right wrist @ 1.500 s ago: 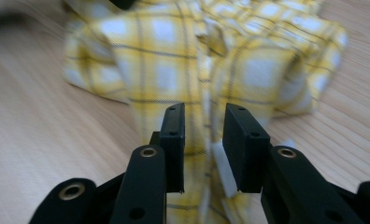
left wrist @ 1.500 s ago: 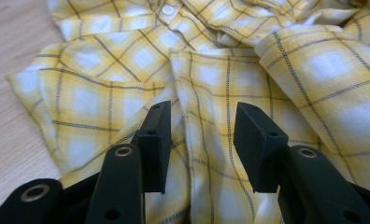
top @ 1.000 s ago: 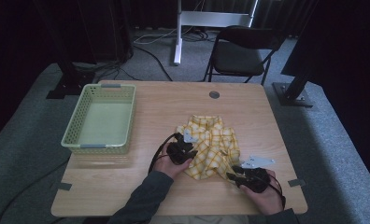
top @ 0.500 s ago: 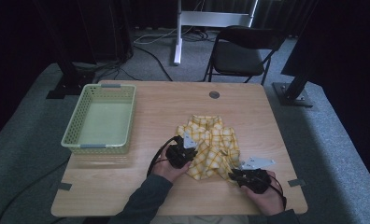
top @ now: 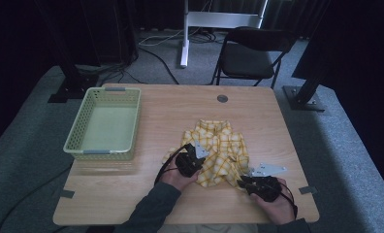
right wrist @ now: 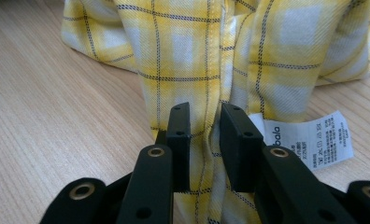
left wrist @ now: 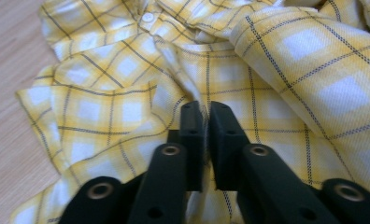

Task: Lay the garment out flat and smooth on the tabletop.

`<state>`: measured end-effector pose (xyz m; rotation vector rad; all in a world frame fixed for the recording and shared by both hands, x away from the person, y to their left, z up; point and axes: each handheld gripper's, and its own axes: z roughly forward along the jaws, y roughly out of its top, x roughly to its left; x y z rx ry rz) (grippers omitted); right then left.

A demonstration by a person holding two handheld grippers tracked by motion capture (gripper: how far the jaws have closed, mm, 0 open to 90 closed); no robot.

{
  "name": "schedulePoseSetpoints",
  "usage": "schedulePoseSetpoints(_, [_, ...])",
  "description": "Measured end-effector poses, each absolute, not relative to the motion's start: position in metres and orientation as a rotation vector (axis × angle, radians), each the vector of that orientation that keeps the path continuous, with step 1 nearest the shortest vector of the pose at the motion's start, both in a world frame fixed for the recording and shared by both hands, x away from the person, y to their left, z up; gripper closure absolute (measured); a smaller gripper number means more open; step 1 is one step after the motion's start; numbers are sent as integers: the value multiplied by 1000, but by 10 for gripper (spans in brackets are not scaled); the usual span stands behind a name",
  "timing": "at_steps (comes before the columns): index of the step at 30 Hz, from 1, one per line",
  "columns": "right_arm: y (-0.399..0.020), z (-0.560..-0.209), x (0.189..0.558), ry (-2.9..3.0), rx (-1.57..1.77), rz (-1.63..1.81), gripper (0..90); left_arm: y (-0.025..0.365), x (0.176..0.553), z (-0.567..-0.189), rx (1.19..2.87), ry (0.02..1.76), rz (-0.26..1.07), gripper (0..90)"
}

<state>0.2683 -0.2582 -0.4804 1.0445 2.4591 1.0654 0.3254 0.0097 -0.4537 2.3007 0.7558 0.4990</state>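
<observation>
A yellow checked shirt [top: 224, 143] lies crumpled on the wooden table [top: 180, 107], right of centre. My left gripper [top: 199, 167] sits at the shirt's left front edge. Its jaws are shut on a small fold of the fabric [left wrist: 205, 116]. My right gripper [top: 242, 182] is at the shirt's front right corner. Its jaws have just been closing and then eased slightly, and they pinch a thick bunched fold of the shirt [right wrist: 205, 123] between the pads. A white care label [right wrist: 309, 140] lies flat just right of that fold.
A light green plastic basket [top: 100, 152] stands at the table's left side, with nothing in it. A round cable grommet [top: 222, 98] sits near the far edge. A black folding chair [top: 250, 58] stands beyond the table. Bare wood runs along the front edge.
The left gripper has edged slightly toward the table's front edge on the shirt. The right hand has kept still.
</observation>
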Motion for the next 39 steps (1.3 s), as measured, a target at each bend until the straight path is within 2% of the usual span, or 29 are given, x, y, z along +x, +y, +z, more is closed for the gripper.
schedulePoseSetpoints(10, [-262, -480, 267, 2463, 1050, 1057, 756, 16, 314, -445, 2275, 724, 522, 884])
schedulePoseSetpoints(39, [-285, -479, 256, 2443, 1107, 1042, 750, 88, 289, -457, 2130, 856, 316, 885])
